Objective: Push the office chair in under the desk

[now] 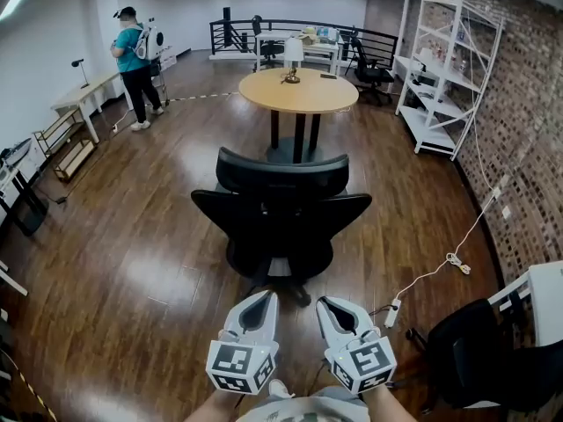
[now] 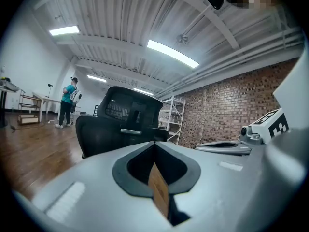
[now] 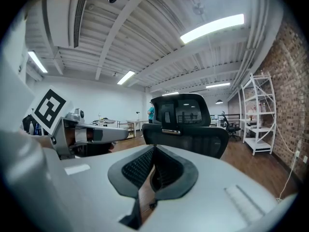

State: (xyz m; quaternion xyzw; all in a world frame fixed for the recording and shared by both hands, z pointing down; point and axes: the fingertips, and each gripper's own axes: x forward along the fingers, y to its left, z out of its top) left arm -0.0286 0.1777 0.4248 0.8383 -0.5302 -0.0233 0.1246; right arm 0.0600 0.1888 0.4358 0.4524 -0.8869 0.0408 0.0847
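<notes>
Black high-backed office chair stands near, ahead of my tongs, untouched.
My left gripper and right gripper are both pressed together, empty. Beyond the chair is a round wooden table; a white cable lies on the floor at the right.

Open floor up to the chair's back, clutter on the right.
Bare wooden floor lies free on the near side of the office chair and wide to its left. To its right a white cable, a power strip and a second black chair narrow the way. The round table stands just beyond.
</notes>
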